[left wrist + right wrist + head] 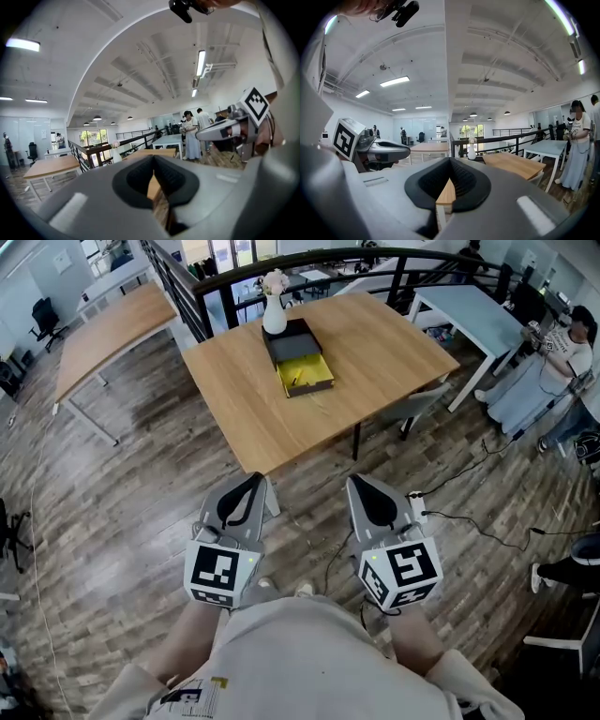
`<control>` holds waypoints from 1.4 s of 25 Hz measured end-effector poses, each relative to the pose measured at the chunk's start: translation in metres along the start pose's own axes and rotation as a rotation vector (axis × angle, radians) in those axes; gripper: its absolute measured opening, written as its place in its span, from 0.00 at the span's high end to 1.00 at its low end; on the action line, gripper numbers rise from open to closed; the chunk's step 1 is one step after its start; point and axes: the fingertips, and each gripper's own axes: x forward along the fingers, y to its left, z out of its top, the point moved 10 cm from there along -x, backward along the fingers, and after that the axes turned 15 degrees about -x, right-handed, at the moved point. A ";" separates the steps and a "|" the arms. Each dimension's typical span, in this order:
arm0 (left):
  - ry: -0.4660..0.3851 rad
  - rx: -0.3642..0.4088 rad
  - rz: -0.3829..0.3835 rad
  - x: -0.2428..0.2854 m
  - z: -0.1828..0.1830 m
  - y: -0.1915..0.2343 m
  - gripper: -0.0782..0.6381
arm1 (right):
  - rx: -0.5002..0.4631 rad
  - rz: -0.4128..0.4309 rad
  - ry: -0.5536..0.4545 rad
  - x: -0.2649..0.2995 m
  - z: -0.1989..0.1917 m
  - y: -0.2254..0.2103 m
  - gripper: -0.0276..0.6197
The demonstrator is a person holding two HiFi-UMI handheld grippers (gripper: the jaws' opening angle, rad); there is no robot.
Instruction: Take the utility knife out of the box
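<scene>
Your left gripper (253, 482) and right gripper (363, 484) are both pinched shut on nothing, hanging over bare floor short of the table (394, 352). Only the head view looks into the box (290, 341). A small dark thing, maybe the utility knife (298, 379), lies in its yellow tray. A vase (274, 313) sits right at the box's far end.

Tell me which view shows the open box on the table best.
The head view: it looks down into the box, its yellow inside showing. Both gripper views see the table edge-on; the vase stands out, the box's inside does not.
</scene>
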 end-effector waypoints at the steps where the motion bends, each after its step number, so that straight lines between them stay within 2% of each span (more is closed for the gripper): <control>1: -0.005 -0.004 0.006 0.002 0.001 -0.002 0.89 | 0.001 0.000 -0.002 0.000 -0.002 -0.003 0.96; 10: -0.004 -0.004 0.028 0.007 0.001 -0.009 0.89 | 0.029 0.020 -0.005 -0.001 -0.014 -0.010 0.95; 21: -0.022 -0.020 0.012 0.029 -0.004 0.003 0.89 | 0.033 0.022 0.004 0.020 -0.016 -0.021 0.96; 27: -0.035 -0.024 0.003 0.050 0.000 0.024 0.89 | 0.021 0.023 0.016 0.048 -0.016 -0.024 0.95; 35: -0.012 -0.021 -0.026 0.107 0.005 0.063 0.89 | 0.016 0.012 0.060 0.099 -0.014 -0.046 0.95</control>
